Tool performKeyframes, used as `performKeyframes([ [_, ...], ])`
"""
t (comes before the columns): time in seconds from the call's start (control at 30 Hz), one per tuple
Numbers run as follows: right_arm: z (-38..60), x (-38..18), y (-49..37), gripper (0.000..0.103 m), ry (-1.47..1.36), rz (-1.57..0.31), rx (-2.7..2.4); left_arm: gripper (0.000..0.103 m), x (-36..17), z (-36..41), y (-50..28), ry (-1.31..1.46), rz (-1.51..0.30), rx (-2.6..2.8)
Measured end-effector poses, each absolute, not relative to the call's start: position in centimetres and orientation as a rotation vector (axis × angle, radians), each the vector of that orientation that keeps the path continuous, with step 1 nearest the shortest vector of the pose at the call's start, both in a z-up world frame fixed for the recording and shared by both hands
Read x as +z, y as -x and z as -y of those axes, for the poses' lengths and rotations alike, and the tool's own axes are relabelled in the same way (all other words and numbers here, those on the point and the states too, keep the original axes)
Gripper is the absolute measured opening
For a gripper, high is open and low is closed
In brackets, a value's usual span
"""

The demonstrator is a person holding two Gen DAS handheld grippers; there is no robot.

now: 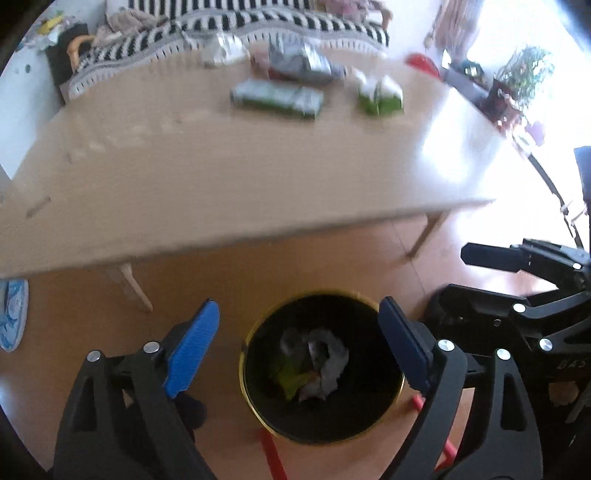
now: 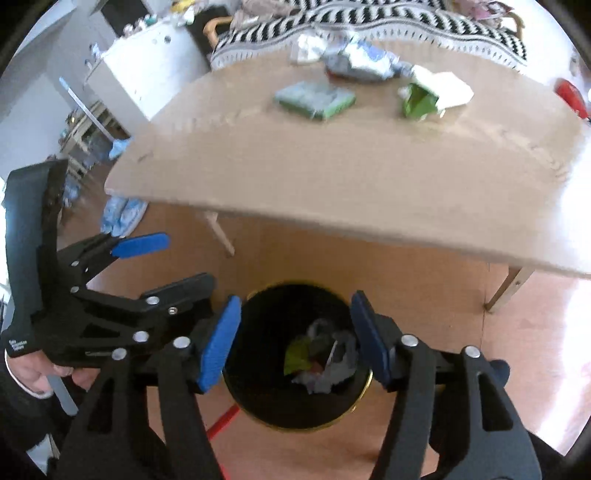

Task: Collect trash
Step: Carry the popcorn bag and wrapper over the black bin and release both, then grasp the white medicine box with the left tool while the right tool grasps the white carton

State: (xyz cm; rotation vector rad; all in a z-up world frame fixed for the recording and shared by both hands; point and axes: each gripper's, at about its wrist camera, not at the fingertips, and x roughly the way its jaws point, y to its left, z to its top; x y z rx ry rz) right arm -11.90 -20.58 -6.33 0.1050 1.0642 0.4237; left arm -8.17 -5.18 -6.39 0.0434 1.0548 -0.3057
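Observation:
A black bin with a gold rim (image 1: 397, 397) (image 2: 364, 393) stands on the floor below both grippers, with crumpled grey and green trash (image 1: 314, 363) (image 2: 319, 360) inside. My left gripper (image 1: 299, 350) is open and empty above it. My right gripper (image 2: 295, 339) is open and empty above it too; it also shows in the left wrist view (image 1: 491, 273). On the wooden table (image 1: 221, 166) (image 2: 351, 166) lie a green packet (image 1: 277, 98) (image 2: 314, 98), a green-and-white wrapper (image 1: 380, 94) (image 2: 432, 94) and a crumpled silver bag (image 1: 301, 62) (image 2: 360, 59).
A striped blanket on a sofa (image 1: 240, 22) (image 2: 369, 18) lies behind the table. A red object (image 1: 423, 62) (image 2: 570, 94) sits at the table's far right corner. A red strip (image 1: 273, 458) lies on the floor by the bin. Table legs (image 1: 127, 284) (image 2: 509, 288) stand nearby.

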Motion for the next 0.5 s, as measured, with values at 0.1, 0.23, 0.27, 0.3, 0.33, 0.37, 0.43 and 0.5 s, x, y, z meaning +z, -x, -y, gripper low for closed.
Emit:
performKeyframes([
  [0.1,22.6,-4.6,9.7,0.068,-0.155,-1.006,0.348,0.091,-4.3,4.7,6.2,-0.029,-0.985,-0.260],
  [0.23,25.3,-2.5,5.1,0.075,-0.202,-0.935,0.197,0.094,-3.0,4.9,2.0,-0.036,-0.959,-0.197],
  [0.27,25.6,-2.1,4.1,0.075,-0.220,-0.932,0.175,0.094,-2.9,5.1,0.4,-0.027,-0.965,-0.181],
  [0.3,26.3,-1.9,2.4,0.076,-0.254,-0.932,0.146,0.094,-2.8,5.1,-0.6,-0.015,-0.971,-0.173],
  [0.33,27.1,-1.9,0.6,0.076,-0.292,-0.932,0.112,0.094,-2.7,5.4,-2.3,0.007,-0.978,-0.162],
  [0.37,27.6,-2.0,-0.6,0.076,-0.317,-0.932,0.089,0.094,-2.7,5.8,-3.9,0.024,-0.981,-0.153],
  [0.43,28.6,-2.7,-3.7,0.076,-0.345,-0.940,0.032,0.094,-2.8,6.7,-6.8,0.060,-0.986,-0.141],
  [0.5,29.2,-3.5,-6.3,0.076,-0.355,-0.950,-0.018,0.094,-3.2,7.4,-9.8,0.111,-1.007,-0.117],
])
